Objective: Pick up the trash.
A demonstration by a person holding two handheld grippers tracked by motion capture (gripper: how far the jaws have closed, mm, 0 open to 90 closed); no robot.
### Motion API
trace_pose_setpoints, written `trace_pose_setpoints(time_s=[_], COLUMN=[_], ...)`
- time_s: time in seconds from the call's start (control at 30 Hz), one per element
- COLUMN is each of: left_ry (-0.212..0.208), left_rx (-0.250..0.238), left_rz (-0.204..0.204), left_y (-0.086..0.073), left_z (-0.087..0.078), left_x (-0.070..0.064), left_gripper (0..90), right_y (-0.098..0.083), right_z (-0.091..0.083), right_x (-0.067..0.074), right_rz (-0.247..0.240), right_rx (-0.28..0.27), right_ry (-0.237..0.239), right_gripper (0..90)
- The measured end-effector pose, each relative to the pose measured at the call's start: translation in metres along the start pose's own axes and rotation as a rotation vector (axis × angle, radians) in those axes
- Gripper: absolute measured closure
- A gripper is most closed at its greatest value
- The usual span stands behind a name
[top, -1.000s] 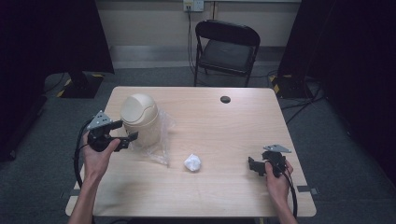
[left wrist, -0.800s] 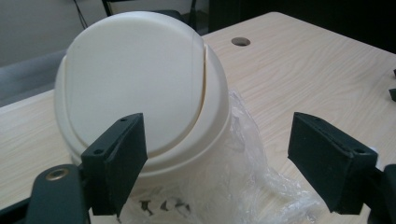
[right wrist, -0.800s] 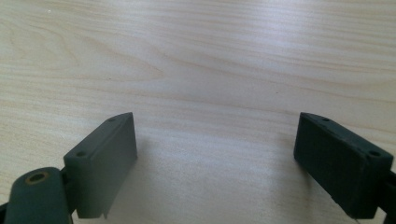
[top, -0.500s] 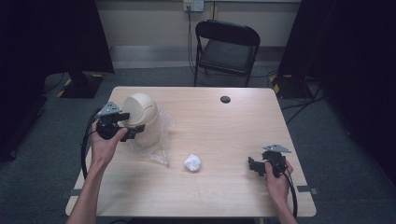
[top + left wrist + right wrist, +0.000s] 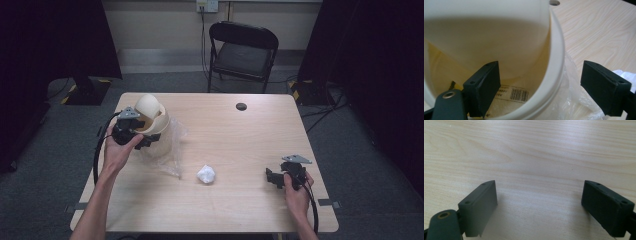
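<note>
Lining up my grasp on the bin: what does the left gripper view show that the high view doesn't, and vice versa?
Left gripper view: a barcode label inside the round cream plastic bin, and the open left tool straddling its rim, one jaw inside, one outside. High view: a crumpled white paper ball, the open right tool, a black folding chair. Both: the bin, the clear plastic bag, the light wooden table.

My black left gripper [image 5: 131, 134] meets a cream bin [image 5: 159, 131] wearing clear plastic [image 5: 172, 150], a white crumpled wad [image 5: 206, 174] lies on pale wood-grain table [image 5: 240, 145], black right gripper [image 5: 286, 176]
</note>
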State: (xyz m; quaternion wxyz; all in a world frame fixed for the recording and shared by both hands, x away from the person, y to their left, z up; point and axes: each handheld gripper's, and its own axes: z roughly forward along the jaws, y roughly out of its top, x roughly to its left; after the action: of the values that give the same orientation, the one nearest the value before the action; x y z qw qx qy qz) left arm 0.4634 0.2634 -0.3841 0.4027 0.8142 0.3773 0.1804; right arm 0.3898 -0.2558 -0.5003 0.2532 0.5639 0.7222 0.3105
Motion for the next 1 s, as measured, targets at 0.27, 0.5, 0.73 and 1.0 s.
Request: trace_pose_setpoints(time_s=[0.27,0.5,0.73,1.0], left_ry=[-0.020,-0.032,-0.015,0.015], left_rx=[0.010,0.025,0.027,-0.018], left_rz=[-0.026,-0.030,-0.024,-0.020], left_y=[-0.001,0.004,0.010,0.008], left_z=[0.011,0.017,0.018,0.003], left_x=[0.006,0.005,0.001,-0.003], left_gripper=[16.9,16.4,17.3,18.8], right_y=[0.000,0.000,0.000,0.000], right_z=[0.000,0.000,0.000,0.000], right_x=[0.000,0.001,0.001,0.001], right_rz=[0.000,0.003,0.003,0.003], right_rx=[0.000,-0.001,-0.001,-0.001], right_ry=[0.000,-0.002,-0.003,-0.003], right_gripper=[12.4,12.1,12.1,12.1])
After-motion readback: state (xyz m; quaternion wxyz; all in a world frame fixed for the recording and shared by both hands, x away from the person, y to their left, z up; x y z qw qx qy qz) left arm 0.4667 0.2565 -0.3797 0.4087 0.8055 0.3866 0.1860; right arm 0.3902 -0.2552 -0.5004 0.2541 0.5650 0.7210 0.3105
